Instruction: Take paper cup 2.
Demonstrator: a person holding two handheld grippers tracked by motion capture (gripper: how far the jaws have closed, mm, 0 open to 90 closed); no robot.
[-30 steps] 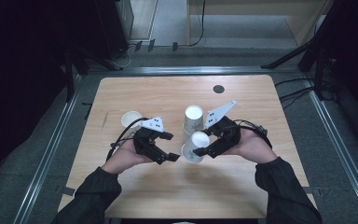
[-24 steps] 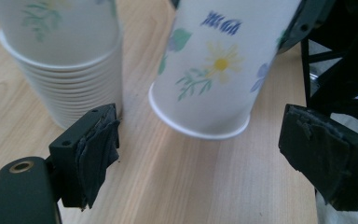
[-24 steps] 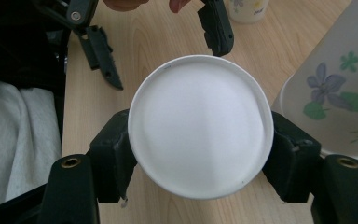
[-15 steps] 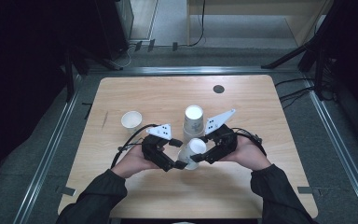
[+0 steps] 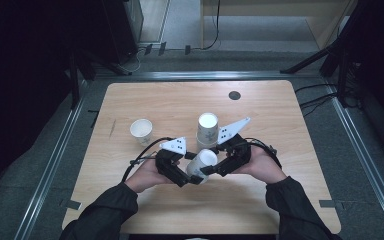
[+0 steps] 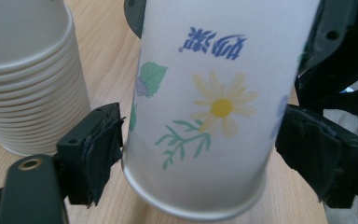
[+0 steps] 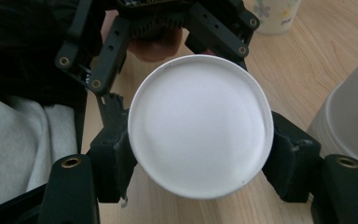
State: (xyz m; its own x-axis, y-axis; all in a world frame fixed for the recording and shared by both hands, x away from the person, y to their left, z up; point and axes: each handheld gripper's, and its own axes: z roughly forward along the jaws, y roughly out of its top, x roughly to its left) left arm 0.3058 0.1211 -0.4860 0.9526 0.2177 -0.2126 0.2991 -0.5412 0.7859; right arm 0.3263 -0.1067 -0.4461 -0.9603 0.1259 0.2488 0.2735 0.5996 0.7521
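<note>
Unreadable blue script on cup

My two tools meet at the paper cup near the middle of the tabletop, so nothing passes between them. Just beyond, the stack of cups blocks the way toward the far edge. A lone cup stands toward the left edge. The right side, the near edge and the far corners lie open, save a dark disc by the far edge.
</note>
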